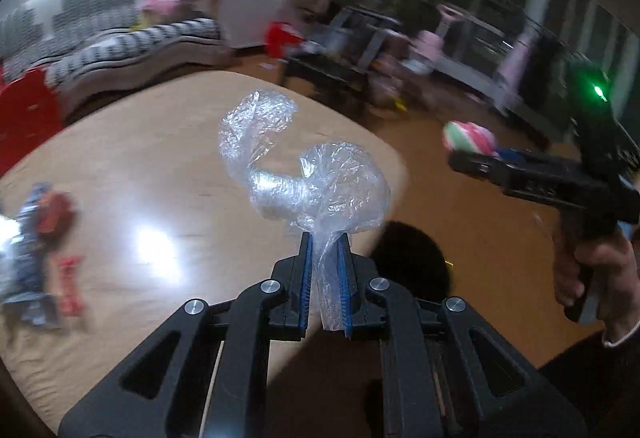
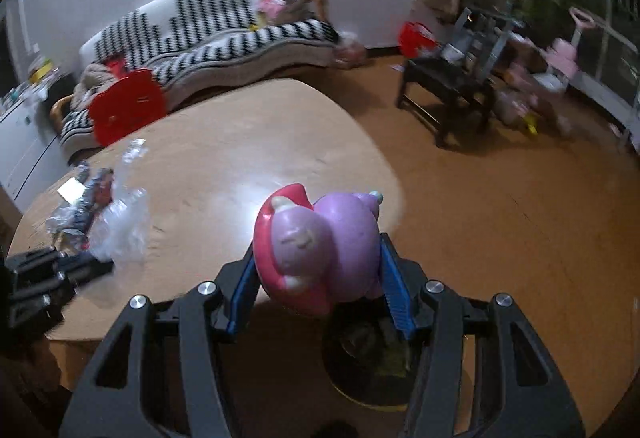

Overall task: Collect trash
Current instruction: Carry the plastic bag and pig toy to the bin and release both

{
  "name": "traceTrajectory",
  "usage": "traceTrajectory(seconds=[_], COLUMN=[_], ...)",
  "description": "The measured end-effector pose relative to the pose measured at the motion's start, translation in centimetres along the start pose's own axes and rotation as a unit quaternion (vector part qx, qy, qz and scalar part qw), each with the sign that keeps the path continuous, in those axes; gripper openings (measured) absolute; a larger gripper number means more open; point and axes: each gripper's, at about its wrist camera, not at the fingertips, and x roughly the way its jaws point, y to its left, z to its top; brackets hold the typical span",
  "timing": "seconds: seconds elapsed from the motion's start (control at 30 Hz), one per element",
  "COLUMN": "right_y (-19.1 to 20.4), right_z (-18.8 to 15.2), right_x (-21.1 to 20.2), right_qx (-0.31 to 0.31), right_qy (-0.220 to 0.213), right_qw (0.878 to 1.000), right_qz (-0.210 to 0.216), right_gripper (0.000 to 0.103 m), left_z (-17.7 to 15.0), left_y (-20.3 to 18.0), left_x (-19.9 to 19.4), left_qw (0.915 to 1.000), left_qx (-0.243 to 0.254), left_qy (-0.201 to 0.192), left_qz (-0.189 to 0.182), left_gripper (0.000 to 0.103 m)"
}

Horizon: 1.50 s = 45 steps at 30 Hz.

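My left gripper (image 1: pixel 325 244) is shut on a crumpled clear plastic bag (image 1: pixel 304 166) and holds it above the right end of the wooden table (image 1: pixel 160 142). My right gripper (image 2: pixel 320 250) is shut on a pink and purple toy figure (image 2: pixel 316 242), held over the table's right edge, above a dark trash bin (image 2: pixel 368 358) on the floor. The bin also shows in the left wrist view (image 1: pixel 416 258). The right gripper shows in the left wrist view (image 1: pixel 460 154) with the toy (image 1: pixel 468 136). The left gripper and bag (image 2: pixel 120 226) show at the left of the right wrist view.
Crumpled wrappers (image 1: pixel 36 250) lie on the table's left side, also in the right wrist view (image 2: pixel 80 206). A striped sofa (image 2: pixel 224 34), a red stool (image 2: pixel 128 110), a dark low table (image 2: pixel 448 86) and scattered toys stand on the brown floor (image 2: pixel 520 218).
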Motion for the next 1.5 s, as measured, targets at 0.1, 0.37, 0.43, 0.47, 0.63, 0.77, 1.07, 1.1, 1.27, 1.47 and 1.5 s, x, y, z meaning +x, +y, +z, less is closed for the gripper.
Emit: traceTrajectory(seconds=[0.1,0.37,0.43,0.47,0.63,0.77,1.07,1.1,1.27,1.47,1.5], right_y=[-3.3,-8.5,-8.8,-8.9,-8.9,-8.9,-8.6,-8.8,-8.9,-5.7,-4.4], right_z=[-1.6,-4.6,-4.8,-4.9,-4.6,-4.4,-4.0,-4.0,-3.7,-1.3,-0.7], right_x=[0.0,1.9,2.3,2.5,3.1,3.3,3.4,3.3,3.0,2.1,2.0], right_qx=[0.022,0.063,0.063,0.061,0.063,0.064,0.070,0.071,0.075,0.058,0.049], right_qy=[0.019,0.071,0.077,0.079,0.082,0.083,0.075,0.073,0.067,0.045,0.037], right_qw=[1.000,0.995,0.995,0.995,0.995,0.994,0.995,0.995,0.995,0.997,0.998], right_qz=[-0.008,-0.013,-0.013,-0.014,-0.014,-0.013,-0.013,-0.013,-0.012,0.000,0.004], right_gripper=[0.055,0.056,0.056,0.056,0.056,0.056,0.075,0.075,0.075,0.079,0.080], left_z=[-0.6,-2.2,-2.4,-2.5,-2.4,-2.2,-1.9,-1.8,-1.7,-1.3,-1.3], left_y=[-3.7,-9.2,-9.5,-9.9,-9.9,-10.1,-10.1,-9.9,-9.7,-7.9,-7.3], left_x=[3.2,9.5,10.6,11.1,12.4,13.1,13.7,13.3,12.8,10.1,9.2], left_qw=[0.9989,0.9926,0.9914,0.9912,0.9902,0.9901,0.9901,0.9910,0.9915,0.9933,0.9943], left_qx=[0.022,0.069,0.069,0.070,0.063,0.061,0.053,0.053,0.048,0.047,0.049], left_qy=[0.027,0.076,0.087,0.090,0.102,0.104,0.104,0.097,0.094,0.086,0.078], left_qz=[-0.030,-0.065,-0.068,-0.068,-0.071,-0.072,-0.078,-0.076,-0.076,-0.061,-0.054], left_gripper=[0.011,0.011,0.011,0.011,0.011,0.011,0.065,0.070,0.074,0.087,0.090])
